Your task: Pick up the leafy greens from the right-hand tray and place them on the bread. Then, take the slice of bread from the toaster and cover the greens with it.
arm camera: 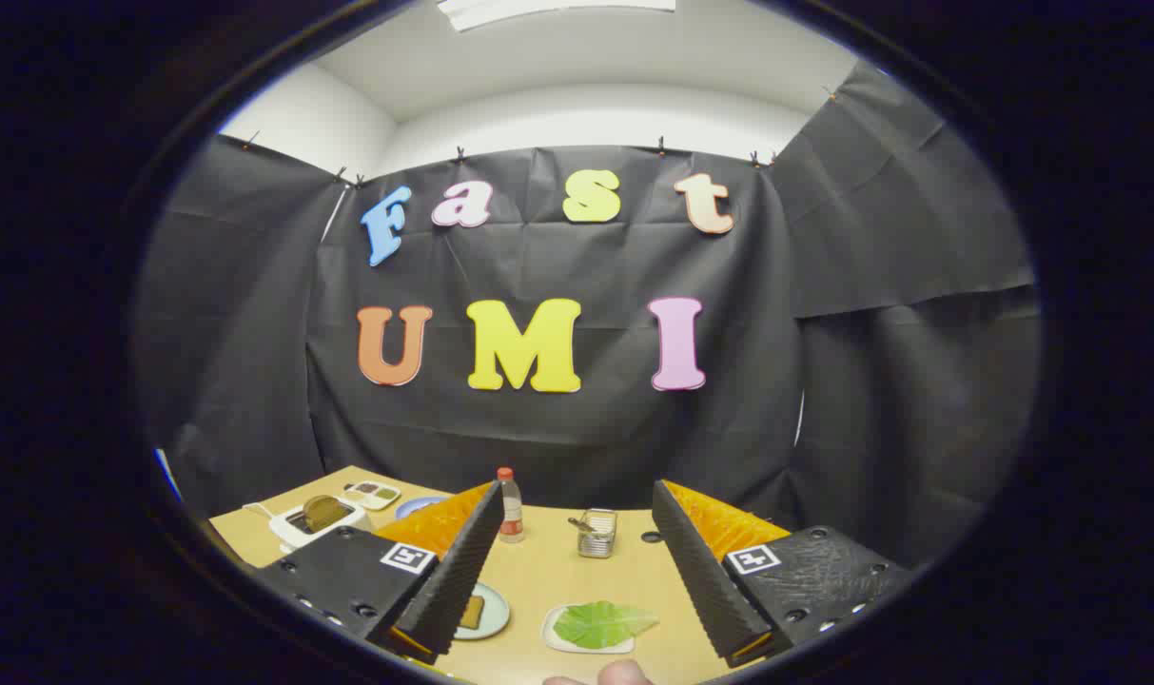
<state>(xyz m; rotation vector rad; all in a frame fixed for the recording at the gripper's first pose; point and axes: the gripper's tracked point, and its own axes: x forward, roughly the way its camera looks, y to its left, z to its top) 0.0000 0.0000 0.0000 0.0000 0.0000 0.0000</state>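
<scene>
- The toaster (312, 521) sits on the desk (557, 571) at about ten o'clock from the jaws, a slice of bread (323, 512) standing up out of it; a clumsy pull could tip the toaster or drop the slice.
- A small dish (375, 494) with sauces lies just beyond the toaster and could be knocked on that reach.
- The plate (494, 609) with the bread base (472, 612) peeks out beside the left finger, partly hidden, so the drop could land off-centre.
- The gripper (577, 580) hangs above the desk, jaws wide open and empty.
- A bottle (510, 504) stands at twelve o'clock, well beyond.
- A metal holder (596, 533) stands at one o'clock, also clear of the path.
- The leaf (600, 623) lies flat on its tray (562, 643) between the fingers; being thin, it may slip or the tray may slide.
- A fingertip (624, 674) shows just near the tray.
</scene>
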